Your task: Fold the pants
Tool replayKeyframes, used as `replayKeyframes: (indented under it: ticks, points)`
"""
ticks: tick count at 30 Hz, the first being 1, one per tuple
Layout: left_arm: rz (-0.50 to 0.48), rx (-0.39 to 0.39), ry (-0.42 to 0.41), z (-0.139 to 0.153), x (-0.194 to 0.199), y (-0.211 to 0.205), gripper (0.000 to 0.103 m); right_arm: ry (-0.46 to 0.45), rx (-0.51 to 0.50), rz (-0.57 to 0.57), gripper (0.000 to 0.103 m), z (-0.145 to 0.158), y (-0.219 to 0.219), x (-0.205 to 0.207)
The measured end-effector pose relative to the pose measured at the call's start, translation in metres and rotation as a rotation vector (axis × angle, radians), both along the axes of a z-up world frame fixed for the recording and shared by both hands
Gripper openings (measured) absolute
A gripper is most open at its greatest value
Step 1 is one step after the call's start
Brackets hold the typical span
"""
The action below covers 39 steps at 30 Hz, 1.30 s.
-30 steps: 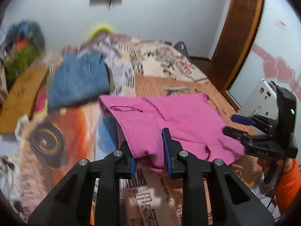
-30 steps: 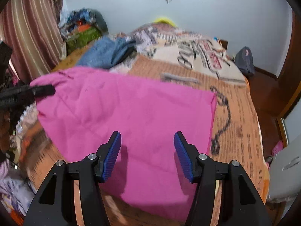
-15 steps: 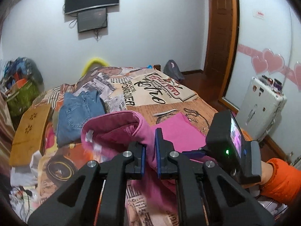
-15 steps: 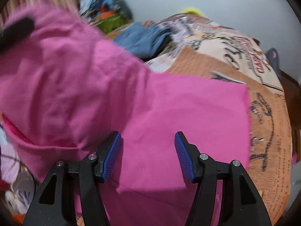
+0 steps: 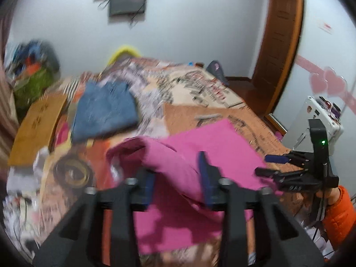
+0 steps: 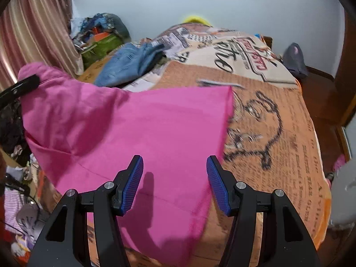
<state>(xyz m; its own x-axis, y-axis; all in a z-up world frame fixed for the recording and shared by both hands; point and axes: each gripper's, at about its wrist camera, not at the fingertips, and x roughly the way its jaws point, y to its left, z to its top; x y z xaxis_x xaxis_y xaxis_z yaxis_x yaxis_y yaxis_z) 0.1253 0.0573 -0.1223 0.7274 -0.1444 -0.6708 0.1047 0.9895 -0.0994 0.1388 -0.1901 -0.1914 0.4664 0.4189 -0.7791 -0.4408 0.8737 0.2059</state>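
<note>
Fold step in hand — pink pants (image 6: 142, 133) on bed (image 6: 278, 133), left edge raised; left gripper (image 5: 175, 175) jaws opening, fabric between; right gripper (image 6: 174, 182) released, empty — next: flatten fold

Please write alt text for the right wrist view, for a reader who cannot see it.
Pink pants lie spread on a bed with a printed orange cover, under the open right gripper, whose blue pads hold nothing. At far left, a black finger of the left gripper touches their raised edge; blue jeans lie behind.
</note>
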Motion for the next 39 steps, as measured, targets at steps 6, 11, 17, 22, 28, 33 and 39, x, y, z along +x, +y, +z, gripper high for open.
replayKeyframes:
  ticks: [6, 11, 17, 22, 28, 33, 39]
  points:
    - [0.056, -0.046, 0.181, -0.052, -0.018, 0.044, 0.05, -0.003, -0.058, 0.026, 0.055, -0.014, 0.006, -0.007]
    - [0.066, -0.151, 0.289, -0.086, -0.026, 0.063, 0.055, 0.009, -0.065, 0.018, 0.055, -0.014, 0.004, -0.005]
    - [0.095, -0.285, 0.334, -0.111, -0.035, 0.074, 0.067, -0.01, -0.089, 0.008, 0.057, -0.014, 0.006, -0.007]
    - [0.113, -0.407, 0.344, -0.124, -0.04, 0.082, 0.071, -0.013, -0.084, -0.002, 0.059, -0.015, 0.005, -0.008]
    - [0.062, -0.481, 0.353, -0.125, -0.031, 0.079, 0.072, -0.013, -0.08, 0.001, 0.06, -0.016, 0.005, -0.009]
    - [0.06, -0.472, 0.349, -0.125, -0.02, 0.074, 0.057, -0.014, -0.073, -0.001, 0.06, -0.017, 0.005, -0.009]
    - [0.094, -0.448, 0.324, -0.115, -0.014, 0.075, 0.026, -0.017, -0.08, -0.004, 0.061, -0.017, 0.005, -0.008]
